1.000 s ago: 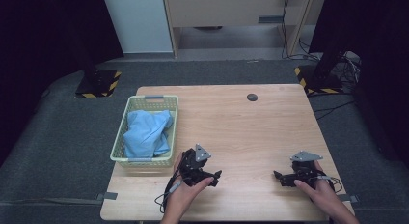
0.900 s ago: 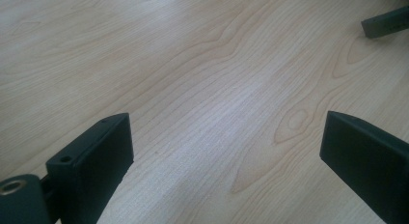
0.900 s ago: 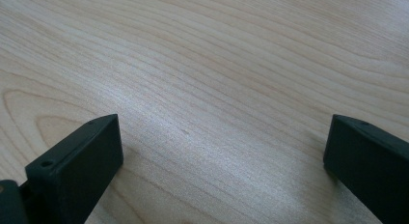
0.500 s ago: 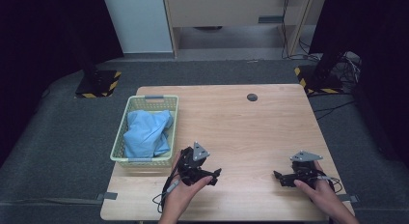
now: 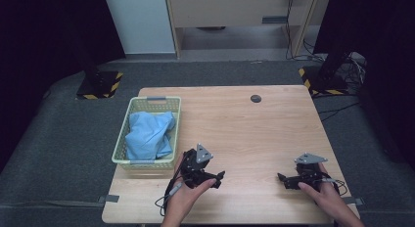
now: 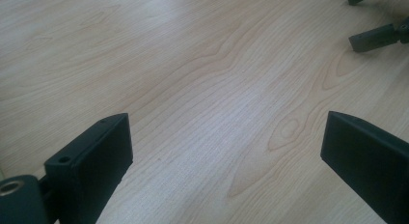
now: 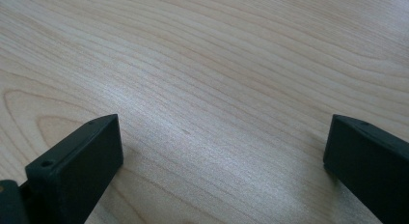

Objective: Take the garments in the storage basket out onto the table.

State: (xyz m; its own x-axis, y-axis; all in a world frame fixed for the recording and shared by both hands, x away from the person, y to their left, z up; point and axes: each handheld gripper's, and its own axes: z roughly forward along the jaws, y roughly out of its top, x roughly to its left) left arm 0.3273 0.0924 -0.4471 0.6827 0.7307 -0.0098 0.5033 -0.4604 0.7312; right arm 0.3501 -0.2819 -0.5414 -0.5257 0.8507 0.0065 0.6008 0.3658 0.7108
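Observation:
My left gripper (image 5: 219, 179) is held low over the front of the wooden table (image 5: 244, 134), just right of a pale green basket (image 5: 147, 163), jaws pointing right. In the left gripper view it (image 6: 224, 120) stands open over bare wood. My right gripper (image 5: 284, 181) rests near the front right, jaws pointing left toward the other one. The right gripper view shows it (image 7: 223, 120) open, with nothing but wood grain between its jaws. A crumpled blue cloth (image 5: 148, 134) lies inside the basket.
A small black disc (image 5: 255, 98) sits near the table's far edge. The right gripper's jaw tips (image 6: 376, 38) show at the top right of the left gripper view. Dark carpet surrounds the table, with stand bases (image 5: 98, 85) on it.
The left hand has lifted and shifted its gripper slightly to the right. The right gripper has stayed where it was.

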